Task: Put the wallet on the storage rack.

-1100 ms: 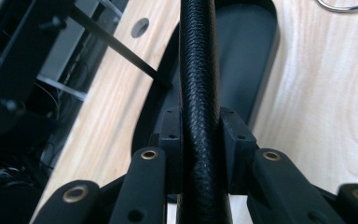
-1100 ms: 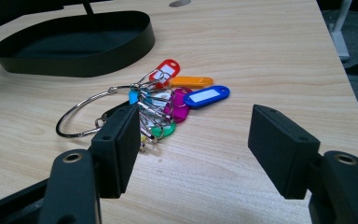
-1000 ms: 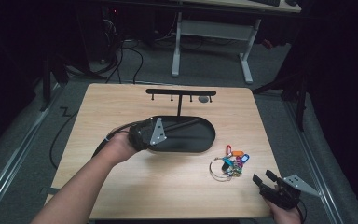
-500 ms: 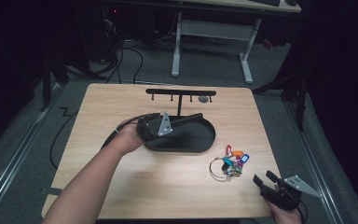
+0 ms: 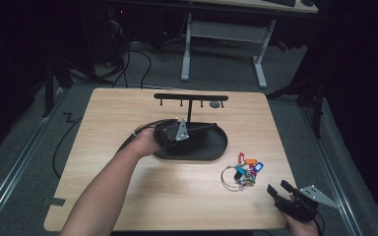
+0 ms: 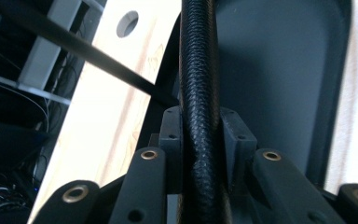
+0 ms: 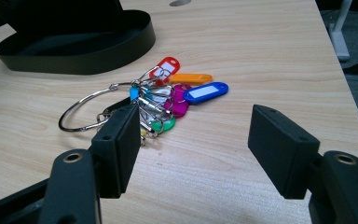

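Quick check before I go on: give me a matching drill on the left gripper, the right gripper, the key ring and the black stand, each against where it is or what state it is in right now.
Things:
1. left gripper
2. right gripper
3. key ring
4. black stand

States:
A. lying flat on the table with coloured tags
B. jaws open, holding nothing
C. upright, rising from the oval tray
D. jaws shut on the stand's post

Pairs: 1-D, 2-B, 3-A, 4-C

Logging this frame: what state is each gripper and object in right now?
Left gripper: shut on the stand's black post.
Right gripper: open, holding nothing, near the keys.
Key ring with coloured tags: flat on the table, ungripped.
Key stand: upright, hooks bare.
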The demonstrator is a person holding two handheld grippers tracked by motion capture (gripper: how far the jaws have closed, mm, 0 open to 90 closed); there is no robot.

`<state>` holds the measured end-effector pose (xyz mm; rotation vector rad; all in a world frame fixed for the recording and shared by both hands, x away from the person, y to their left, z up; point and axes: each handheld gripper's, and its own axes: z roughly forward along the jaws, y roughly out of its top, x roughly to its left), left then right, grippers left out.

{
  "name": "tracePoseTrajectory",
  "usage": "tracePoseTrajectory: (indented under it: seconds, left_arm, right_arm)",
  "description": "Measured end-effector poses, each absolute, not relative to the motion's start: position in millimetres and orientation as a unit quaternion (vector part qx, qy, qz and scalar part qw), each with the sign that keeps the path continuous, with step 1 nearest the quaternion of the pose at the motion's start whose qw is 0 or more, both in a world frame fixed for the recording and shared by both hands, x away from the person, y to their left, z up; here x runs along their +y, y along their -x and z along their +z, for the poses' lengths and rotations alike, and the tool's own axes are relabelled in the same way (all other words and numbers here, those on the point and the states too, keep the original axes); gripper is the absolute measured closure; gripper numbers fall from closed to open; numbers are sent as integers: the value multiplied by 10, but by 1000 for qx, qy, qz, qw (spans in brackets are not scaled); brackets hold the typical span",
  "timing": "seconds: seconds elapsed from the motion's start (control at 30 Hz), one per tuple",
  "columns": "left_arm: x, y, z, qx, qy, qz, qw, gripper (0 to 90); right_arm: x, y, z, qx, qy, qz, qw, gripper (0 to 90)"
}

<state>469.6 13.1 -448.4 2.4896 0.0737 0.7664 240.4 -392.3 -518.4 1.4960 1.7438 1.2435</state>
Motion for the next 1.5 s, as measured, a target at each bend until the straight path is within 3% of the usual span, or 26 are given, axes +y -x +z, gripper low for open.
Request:
tracePoseTrajectory:
  seconds: [1.0,1.5]
  left_arm:
    - [187,-4826,-4644,31,-932,285,223,719]
    - [172,-4732,-4627,47,-939,263,218,621]
  right_arm:
    - [-3896,-2411,-5203,649,-552,454,260,348]
    - [-3881,-2409,-5199,650,-551,454,261,348]
